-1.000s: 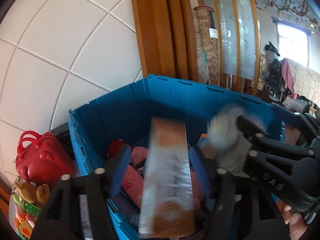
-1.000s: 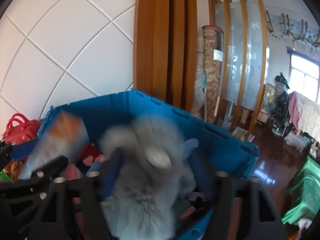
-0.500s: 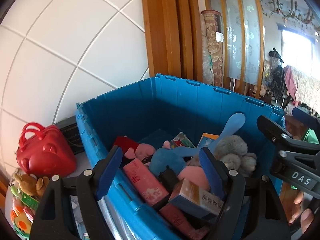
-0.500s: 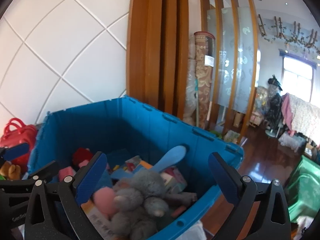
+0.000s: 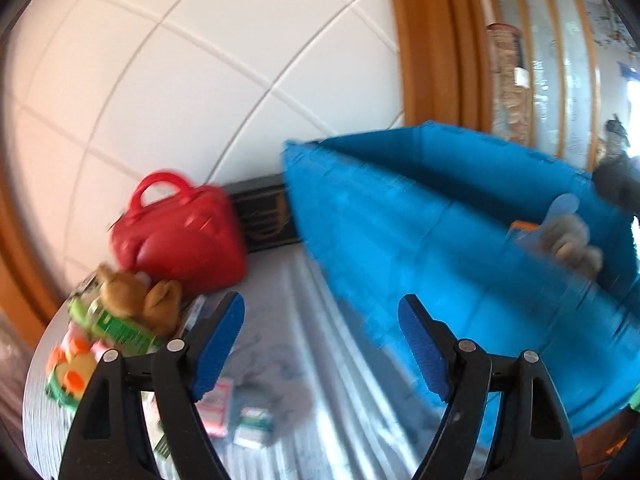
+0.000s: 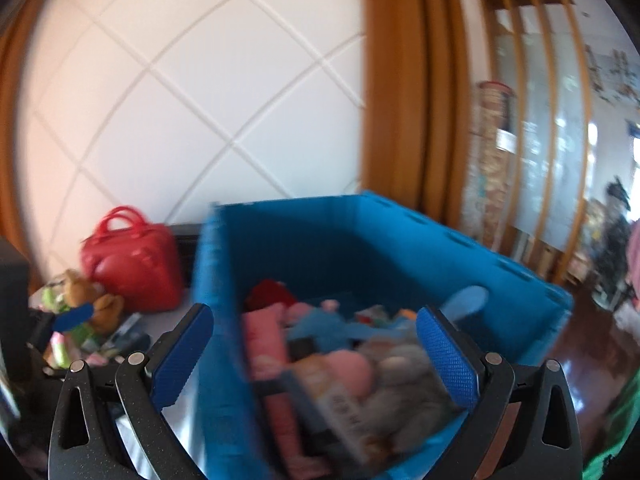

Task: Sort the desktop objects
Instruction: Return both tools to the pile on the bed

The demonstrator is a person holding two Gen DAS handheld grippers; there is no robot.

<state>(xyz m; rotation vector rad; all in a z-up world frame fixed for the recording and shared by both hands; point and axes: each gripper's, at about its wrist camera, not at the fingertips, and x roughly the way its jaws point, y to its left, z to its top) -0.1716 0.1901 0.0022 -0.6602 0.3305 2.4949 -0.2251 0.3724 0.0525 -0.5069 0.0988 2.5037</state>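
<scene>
A blue plastic crate (image 5: 440,240) (image 6: 360,240) stands on a table with a grey cloth (image 5: 312,340). It holds a grey plush toy (image 6: 400,376), an orange-and-grey box (image 6: 336,396), pink items and a blue plush (image 6: 320,324). My left gripper (image 5: 320,344) is open and empty, over the cloth left of the crate. My right gripper (image 6: 316,356) is open and empty, above the crate's near left part. A red toy case (image 5: 180,232) (image 6: 132,264), a brown plush bear (image 5: 136,296) (image 6: 88,296) and small boxes (image 5: 236,412) lie on the table at left.
A white panelled wall (image 5: 200,80) and a wooden post (image 6: 400,100) stand behind the table. A dark flat box (image 5: 264,212) sits against the wall between case and crate. Colourful toy packs (image 5: 76,364) lie at the table's left edge. Dark floor (image 6: 560,340) lies right of the crate.
Both grippers have let go: the box and the grey plush now lie in the crate. Both views have swung left; the left gripper has moved from over the crate to over the cloth.
</scene>
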